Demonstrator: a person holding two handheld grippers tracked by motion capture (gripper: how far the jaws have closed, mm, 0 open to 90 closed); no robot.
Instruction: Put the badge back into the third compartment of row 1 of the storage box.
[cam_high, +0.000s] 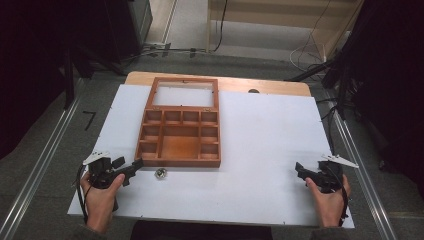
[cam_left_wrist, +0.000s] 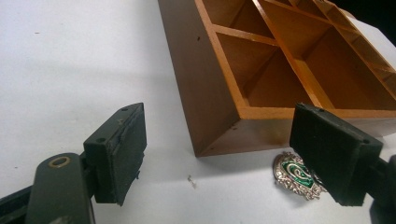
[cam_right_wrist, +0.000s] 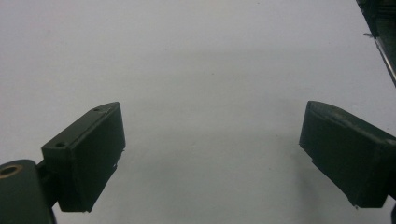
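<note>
A wooden compartment box (cam_high: 181, 135) with its glass lid (cam_high: 184, 93) swung open lies on the white table sheet (cam_high: 260, 145); its compartments look empty. A small silver brooch with a green centre (cam_high: 161, 173) lies just in front of the box's near left corner, also seen as the brooch (cam_left_wrist: 296, 175) in the left gripper view, partly behind one jaw. My left gripper (cam_high: 131, 168) is open, a little left of the brooch, pointing toward the box corner (cam_left_wrist: 205, 144). My right gripper (cam_high: 301, 171) is open over bare sheet at the near right.
The table's wooden top (cam_high: 270, 86) shows beyond the sheet at the back. Metal rails (cam_high: 47, 155) run along both sides of the table. Cables (cam_high: 310, 52) lie on the floor beyond the far edge.
</note>
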